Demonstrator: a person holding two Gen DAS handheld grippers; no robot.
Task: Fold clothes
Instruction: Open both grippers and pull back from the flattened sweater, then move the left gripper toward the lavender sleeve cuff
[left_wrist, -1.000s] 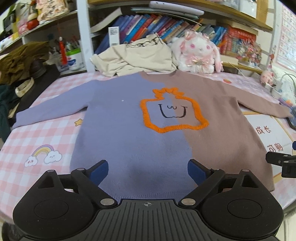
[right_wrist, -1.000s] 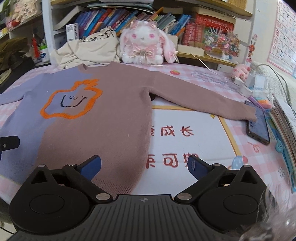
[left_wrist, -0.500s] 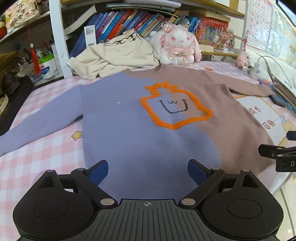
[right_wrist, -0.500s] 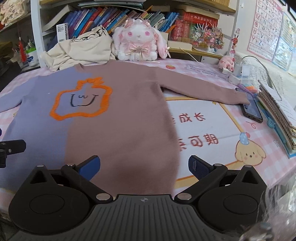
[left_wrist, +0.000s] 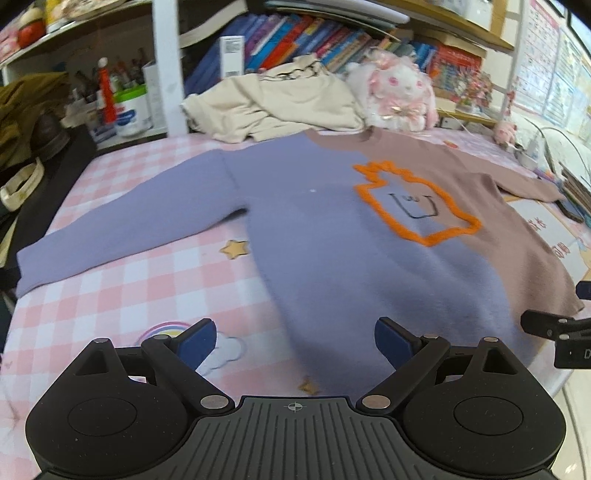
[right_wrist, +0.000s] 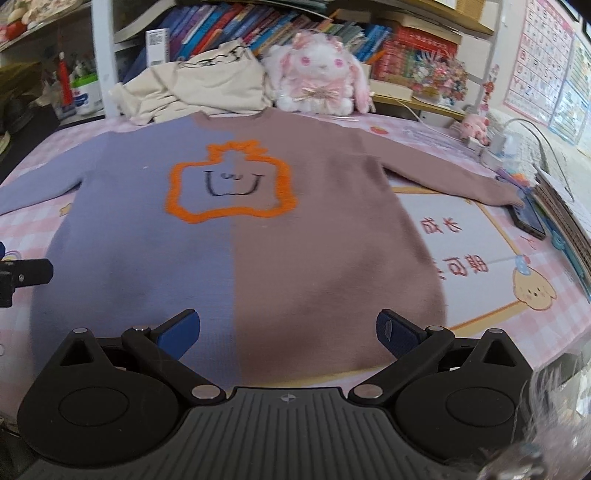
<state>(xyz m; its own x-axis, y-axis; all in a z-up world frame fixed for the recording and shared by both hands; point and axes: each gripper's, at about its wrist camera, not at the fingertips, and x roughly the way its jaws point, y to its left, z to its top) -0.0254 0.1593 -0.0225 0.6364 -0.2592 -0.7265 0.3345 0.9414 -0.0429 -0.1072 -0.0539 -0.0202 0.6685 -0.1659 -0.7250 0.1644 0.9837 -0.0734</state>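
The sweater (right_wrist: 236, 229) lies flat and face up on the desk (left_wrist: 122, 280), both sleeves spread wide, its hem toward the tongs. It is a soft, fuzzy knit, half lavender and half dusty brown, with a raised orange plush outline (right_wrist: 229, 184) around a stitched face on the chest. It looks light and limp: it will probably sag and drape from any pinch and drag on the pink checked cover rather than slide cleanly. The best holds seem to be the lavender cuff (left_wrist: 33, 266), the brown cuff (right_wrist: 506, 195) lying just beside a phone (right_wrist: 528, 218), or the hem corners.

The left tongs (left_wrist: 295, 341) and right tongs (right_wrist: 288, 334) both stand wide apart and empty above the hem. A cream garment (right_wrist: 207, 88) and a plush rabbit (right_wrist: 317, 77) sit behind the collar.
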